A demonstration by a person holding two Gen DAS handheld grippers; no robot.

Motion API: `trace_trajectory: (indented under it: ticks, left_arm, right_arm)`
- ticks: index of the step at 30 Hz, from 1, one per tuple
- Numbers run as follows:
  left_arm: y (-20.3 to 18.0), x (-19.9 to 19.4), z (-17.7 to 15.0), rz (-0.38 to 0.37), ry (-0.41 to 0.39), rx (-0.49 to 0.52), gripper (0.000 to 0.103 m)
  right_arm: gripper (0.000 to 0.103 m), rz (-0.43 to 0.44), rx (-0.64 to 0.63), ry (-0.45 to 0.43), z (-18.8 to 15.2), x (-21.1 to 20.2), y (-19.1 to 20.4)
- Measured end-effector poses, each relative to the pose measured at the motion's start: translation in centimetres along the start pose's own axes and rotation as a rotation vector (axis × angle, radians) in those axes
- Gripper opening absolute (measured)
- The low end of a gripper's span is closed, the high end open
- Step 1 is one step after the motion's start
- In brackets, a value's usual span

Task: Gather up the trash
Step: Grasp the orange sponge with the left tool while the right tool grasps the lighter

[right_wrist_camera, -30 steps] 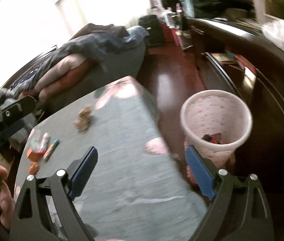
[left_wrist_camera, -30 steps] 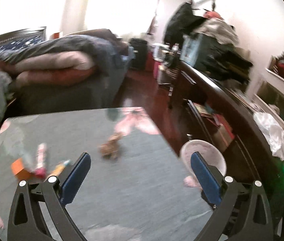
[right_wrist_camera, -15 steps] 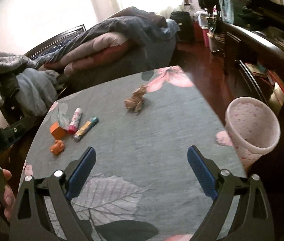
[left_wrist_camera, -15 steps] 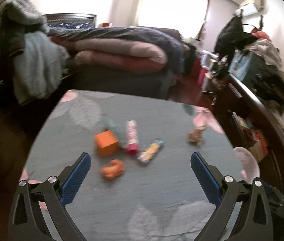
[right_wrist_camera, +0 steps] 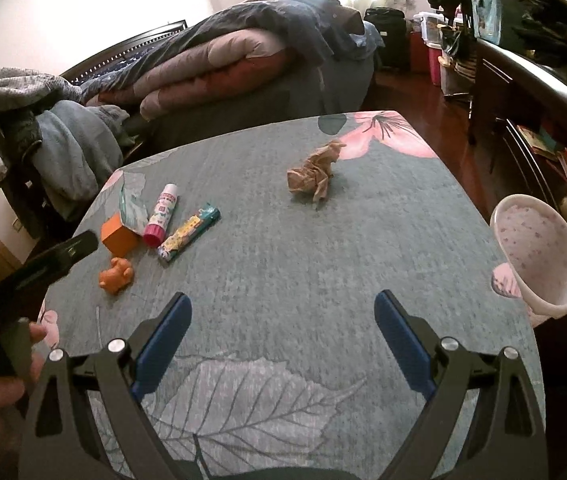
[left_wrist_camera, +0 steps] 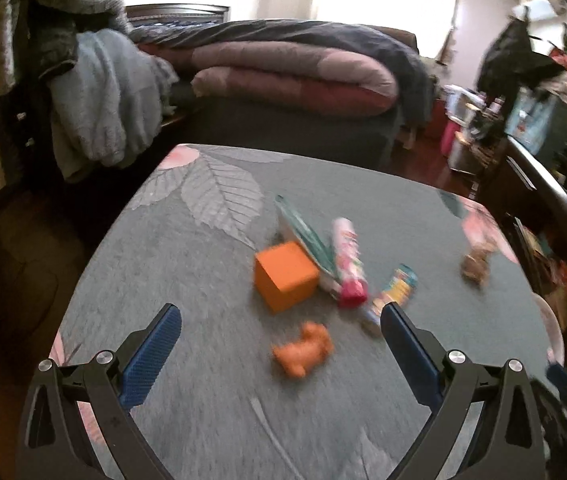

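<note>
Left claw (left_wrist_camera: 281, 320) is spread wide with nothing in it, hovering over the near-left part of the table (left_wrist_camera: 203, 280), and the little orange crumpled scrap (left_wrist_camera: 303, 354) sits right between its blue fingers (left_wrist_camera: 151, 356). Just past that scrap there's an orange cube (left_wrist_camera: 285, 276), with a teal wrapper (left_wrist_camera: 303, 236) leaning against it, then a pink-capped glue stick (left_wrist_camera: 347, 260) and a colourful flat packet (left_wrist_camera: 395, 292) lying side by side (this view is pretty smeared, so no fine detail).

Right claw (right_wrist_camera: 283, 320) is also wide apart and empty, over the near edge of the table. From its side, that same cluster sits toward the left edge, and a balled-up brown paper (right_wrist_camera: 315, 172) lies on its own near the far right corner, well apart from the rest. The pale pink bin (right_wrist_camera: 539, 252) stands just off the right edge, tucked against it. Beyond the far edge is a bed (right_wrist_camera: 243, 56) heaped with folded quilts.
</note>
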State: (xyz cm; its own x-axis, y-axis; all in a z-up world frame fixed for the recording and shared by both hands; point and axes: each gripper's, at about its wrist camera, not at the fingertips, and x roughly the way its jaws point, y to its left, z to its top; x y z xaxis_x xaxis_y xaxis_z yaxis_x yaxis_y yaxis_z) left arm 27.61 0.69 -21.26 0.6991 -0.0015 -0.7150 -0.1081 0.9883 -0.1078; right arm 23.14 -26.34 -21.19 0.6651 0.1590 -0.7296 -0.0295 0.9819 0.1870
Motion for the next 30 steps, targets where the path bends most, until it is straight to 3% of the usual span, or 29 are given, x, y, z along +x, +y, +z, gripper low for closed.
trace_trajectory:
  ticks: [6, 12, 22, 28, 30]
  left_arm:
    - [1.7, 2.4, 1.2, 0.115, 0.016, -0.063, 0.099]
    - [3.3, 4.0, 1.9, 0.179, 0.04, -0.115, 0.099]
    - [0.0, 5.8, 3.1, 0.158, 0.042, -0.023, 0.099]
    - [-1.0, 7.1, 3.0, 0.137, 0.062, -0.016, 0.099]
    - [-1.0, 7.2, 2.9, 0.117, 0.061, -0.015, 0.092]
  right_arm:
    - [0.093, 0.018, -0.003, -0.006, 0.7, 0.4, -0.3]
    - [0.093, 0.03, 0.004, 0.005, 0.9, 1.2, -0.4]
    - [0.093, 0.04, 0.013, 0.011, 1.2, 1.8, -0.7]
    - [0.093, 0.041, 0.015, 0.01, 1.3, 1.9, -0.9]
    - [0.093, 0.041, 0.016, 0.01, 1.3, 1.9, -1.0]
